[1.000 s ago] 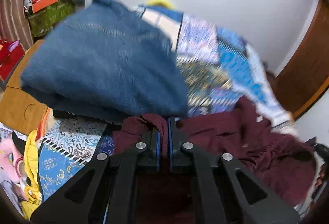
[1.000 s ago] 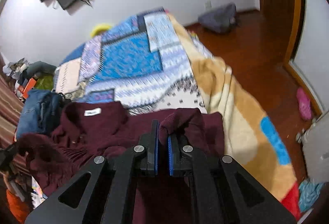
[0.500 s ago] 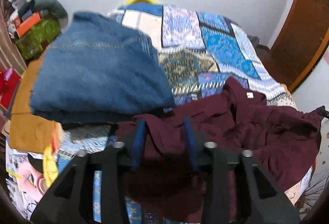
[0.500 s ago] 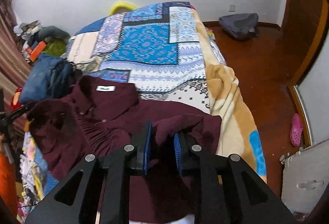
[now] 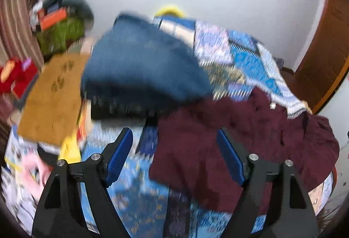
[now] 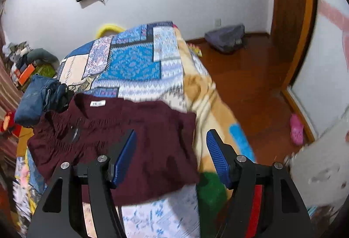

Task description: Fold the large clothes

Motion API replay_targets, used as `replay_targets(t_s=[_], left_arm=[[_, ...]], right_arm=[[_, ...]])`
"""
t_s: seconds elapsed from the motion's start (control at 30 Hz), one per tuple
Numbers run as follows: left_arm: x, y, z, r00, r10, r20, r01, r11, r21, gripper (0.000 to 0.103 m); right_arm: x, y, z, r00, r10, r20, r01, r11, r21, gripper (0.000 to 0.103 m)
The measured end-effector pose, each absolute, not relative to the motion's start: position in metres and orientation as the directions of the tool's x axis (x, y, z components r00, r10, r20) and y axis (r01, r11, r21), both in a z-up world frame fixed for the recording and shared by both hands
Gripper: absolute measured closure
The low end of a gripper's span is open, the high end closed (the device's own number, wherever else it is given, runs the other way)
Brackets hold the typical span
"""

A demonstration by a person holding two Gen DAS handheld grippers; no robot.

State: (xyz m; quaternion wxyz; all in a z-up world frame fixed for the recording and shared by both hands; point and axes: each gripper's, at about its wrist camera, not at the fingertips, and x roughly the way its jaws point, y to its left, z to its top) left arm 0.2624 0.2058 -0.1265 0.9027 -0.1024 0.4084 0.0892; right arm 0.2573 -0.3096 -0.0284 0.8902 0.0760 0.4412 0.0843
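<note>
Right wrist view: maroon sweater (image 6: 122,142) lies on patchwork bedspread (image 6: 135,63); right gripper (image 6: 171,157) and left gripper (image 5: 174,157) both spread wide, empty. Soft, limp knit; probably grab hem corners.

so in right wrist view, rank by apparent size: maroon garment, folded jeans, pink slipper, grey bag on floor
1. maroon garment, though it lies nearest the camera.
2. folded jeans.
3. grey bag, close to the jeans and farther off, so unsure.
4. pink slipper.
</note>
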Motion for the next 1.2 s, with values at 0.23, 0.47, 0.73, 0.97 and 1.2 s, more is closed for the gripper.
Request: replay_targets(t_s=[0.23, 0.47, 0.73, 0.97, 1.2], left_arm=[[0.243, 0.210, -0.195, 0.579, -0.030, -0.815, -0.313, 0.915, -0.255, 0.024], [0.262, 0.216, -0.230, 0.596, -0.210, -0.775, -0.375, 0.781, -0.500, 0.023], [0.290, 0.210, -0.247, 0.597, -0.178, -0.782, -0.444, 0.738, -0.508, 0.008], [0.282, 0.206, -0.261, 0.596, -0.155, -0.788, -0.512, 0.683, -0.521, 0.014], [0.264, 0.211, -0.237, 0.648, -0.062, -0.759, -0.543, 0.661, -0.518, 0.074]], right_arm=[[0.238, -0.306, -0.079, 0.478, 0.302, -0.825, -0.005, 0.940, 0.341, 0.040], [0.241, -0.295, -0.102, 0.460, 0.397, -0.794, 0.049, 0.882, 0.469, 0.040], [0.255, -0.281, -0.114, 0.480, 0.395, -0.783, 0.066, 0.874, 0.482, 0.024], [0.255, -0.288, -0.117, 0.531, 0.366, -0.764, 0.116, 0.862, 0.494, 0.048], [0.252, -0.292, -0.115, 0.533, 0.411, -0.740, 0.089, 0.842, 0.532, 0.073]])
